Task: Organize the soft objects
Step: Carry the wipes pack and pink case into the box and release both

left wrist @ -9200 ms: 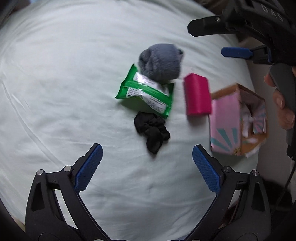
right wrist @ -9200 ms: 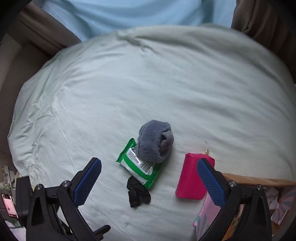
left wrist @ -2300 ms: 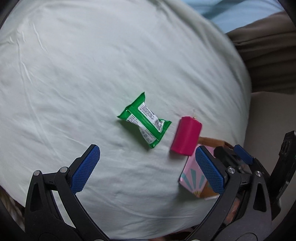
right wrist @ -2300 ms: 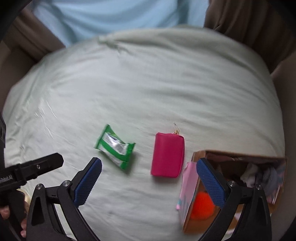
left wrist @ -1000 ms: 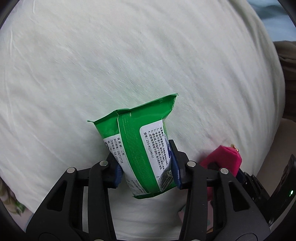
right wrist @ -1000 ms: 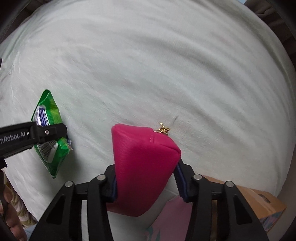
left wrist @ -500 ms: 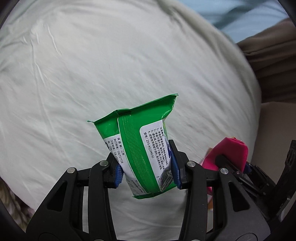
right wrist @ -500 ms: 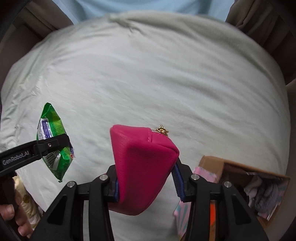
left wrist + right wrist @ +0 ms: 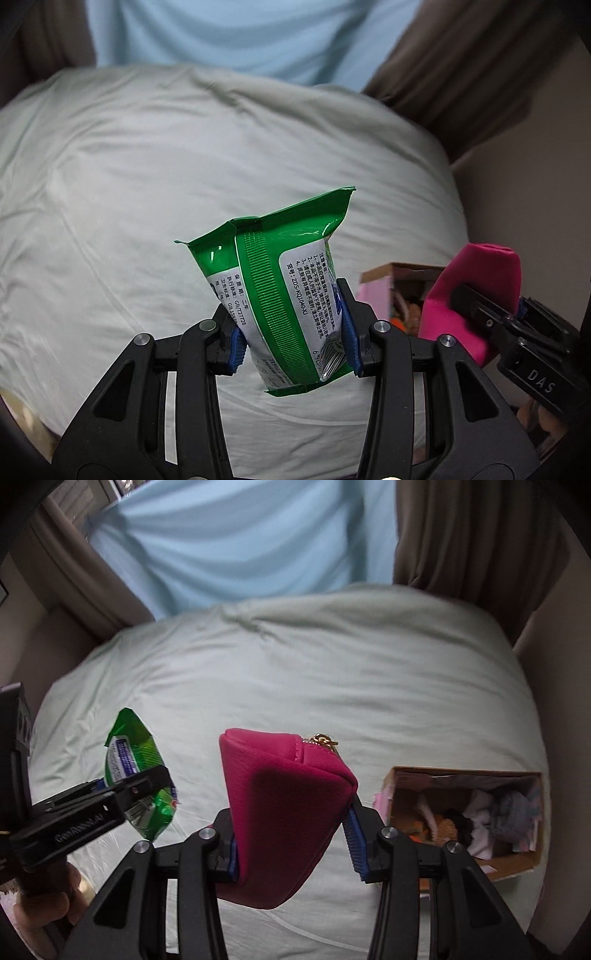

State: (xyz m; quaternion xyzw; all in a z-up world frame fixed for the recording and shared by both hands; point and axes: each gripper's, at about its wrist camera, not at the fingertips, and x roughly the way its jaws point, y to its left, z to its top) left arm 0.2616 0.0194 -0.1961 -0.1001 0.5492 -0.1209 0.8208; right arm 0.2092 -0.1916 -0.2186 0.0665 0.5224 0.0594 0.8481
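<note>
My left gripper point(image 9: 293, 341) is shut on a green wipes pack point(image 9: 284, 280) and holds it upright above the bed. The pack also shows at the left of the right wrist view point(image 9: 138, 771). My right gripper point(image 9: 295, 843) is shut on a pink zip pouch point(image 9: 284, 812) with a gold pull, held in the air. The pouch also shows at the right of the left wrist view point(image 9: 476, 291). A cardboard box point(image 9: 517, 866) with pink sides holds several soft items and sits on the bed's right edge, just right of my right gripper.
The pale green bedcover point(image 9: 332, 686) spreads under both grippers. A light blue curtain point(image 9: 240, 546) and brown drapes point(image 9: 476, 535) hang behind the bed. A beige wall point(image 9: 524, 184) borders the right side. The box also shows in the left wrist view point(image 9: 400, 273).
Both grippers have lifted higher and tilted up with their loads, so the curtains now show. The box has come fully into the right wrist view.
</note>
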